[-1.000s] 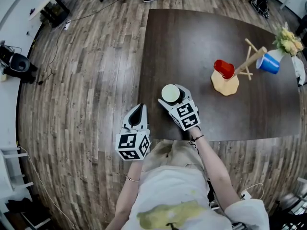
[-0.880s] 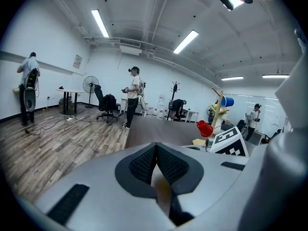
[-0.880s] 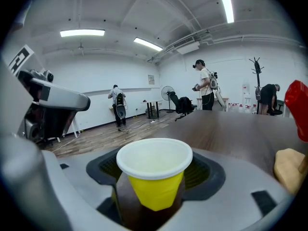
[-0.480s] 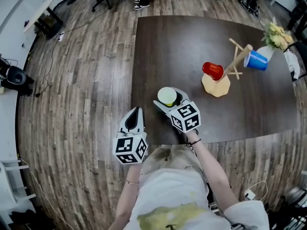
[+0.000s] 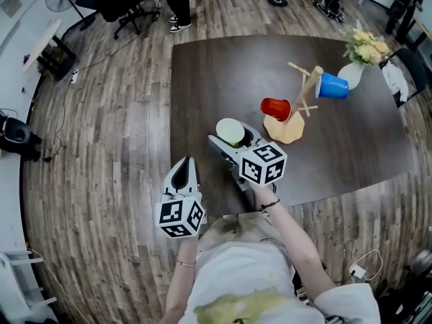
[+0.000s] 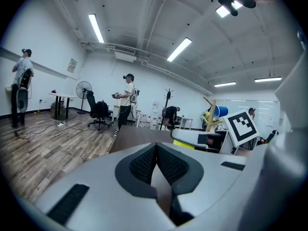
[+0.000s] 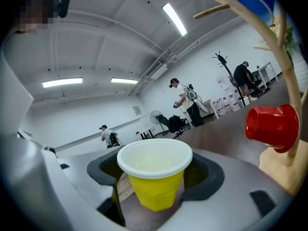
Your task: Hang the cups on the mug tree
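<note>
Right gripper (image 5: 235, 140) jaws hold yellow plastic cup (image 7: 155, 184); left gripper (image 6: 156, 163) jaws closed, empty. Risk: careless approach knocks red plastic cup (image 5: 275, 108) off wooden mug tree (image 5: 287, 130).

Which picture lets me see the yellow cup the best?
The right gripper view. The yellow cup sits big and upright in the right claw, showing its yellow side and white inside. The head view shows just its pale top from above. The left gripper view shows only a tiny yellow sliver.
</note>
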